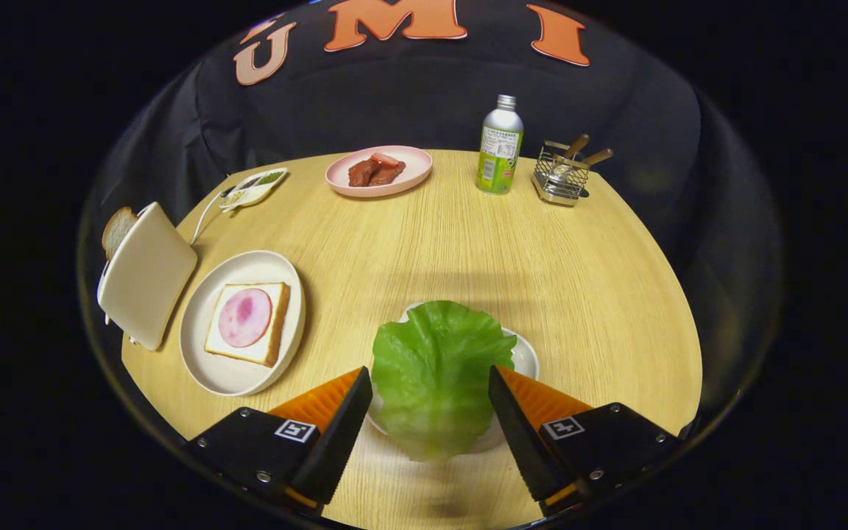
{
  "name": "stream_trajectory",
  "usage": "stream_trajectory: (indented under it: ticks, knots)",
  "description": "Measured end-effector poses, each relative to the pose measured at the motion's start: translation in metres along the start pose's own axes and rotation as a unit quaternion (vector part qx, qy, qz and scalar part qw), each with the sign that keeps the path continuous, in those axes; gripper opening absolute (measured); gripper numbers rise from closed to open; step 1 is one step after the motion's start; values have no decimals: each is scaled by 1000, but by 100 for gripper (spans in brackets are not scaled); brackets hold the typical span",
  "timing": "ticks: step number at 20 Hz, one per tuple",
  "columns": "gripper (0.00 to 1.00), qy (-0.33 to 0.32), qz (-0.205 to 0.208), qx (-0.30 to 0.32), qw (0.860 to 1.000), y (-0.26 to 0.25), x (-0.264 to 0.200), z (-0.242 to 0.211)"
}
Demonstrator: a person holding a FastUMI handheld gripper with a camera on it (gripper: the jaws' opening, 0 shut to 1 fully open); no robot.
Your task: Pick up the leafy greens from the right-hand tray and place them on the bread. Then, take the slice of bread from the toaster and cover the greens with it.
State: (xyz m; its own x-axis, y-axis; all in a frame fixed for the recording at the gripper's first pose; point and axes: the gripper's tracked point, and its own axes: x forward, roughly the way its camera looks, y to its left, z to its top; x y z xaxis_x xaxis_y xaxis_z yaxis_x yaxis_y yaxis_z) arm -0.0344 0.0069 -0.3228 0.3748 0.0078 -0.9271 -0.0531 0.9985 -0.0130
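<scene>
A green lettuce leaf [435, 368] lies over a small white tray [525, 359] on the wooden table, directly between my fingers. My gripper [430, 374] is open, one finger at each side edge of the leaf; the leaf is flat and not squeezed. Off to the left, beyond the left finger, a white round plate [199, 357] holds a slice of bread [277, 331] topped with a round pink ham slice [245, 316]. Further left stands a cream toaster [146, 283] with a slice of bread [117, 228] sticking out of its far side.
At the back of the table are a pink plate [409, 177] with pieces of meat, a green-labelled metal bottle [500, 147] and a wire basket [560, 180] with wooden-handled utensils. A small white device [251, 190] with a cord lies behind the toaster. The table's edge curves close on both sides.
</scene>
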Motion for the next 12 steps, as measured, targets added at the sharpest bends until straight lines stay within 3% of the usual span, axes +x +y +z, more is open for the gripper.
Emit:
stream_trajectory:
  ticks: [7,9,12]
  knots:
    - [96,28,-18,-17,999,-3,23,-13]
    - [92,37,-16,-13,999,-2,29,-16]
    - [79,47,-2,-3,999,3,33,-22]
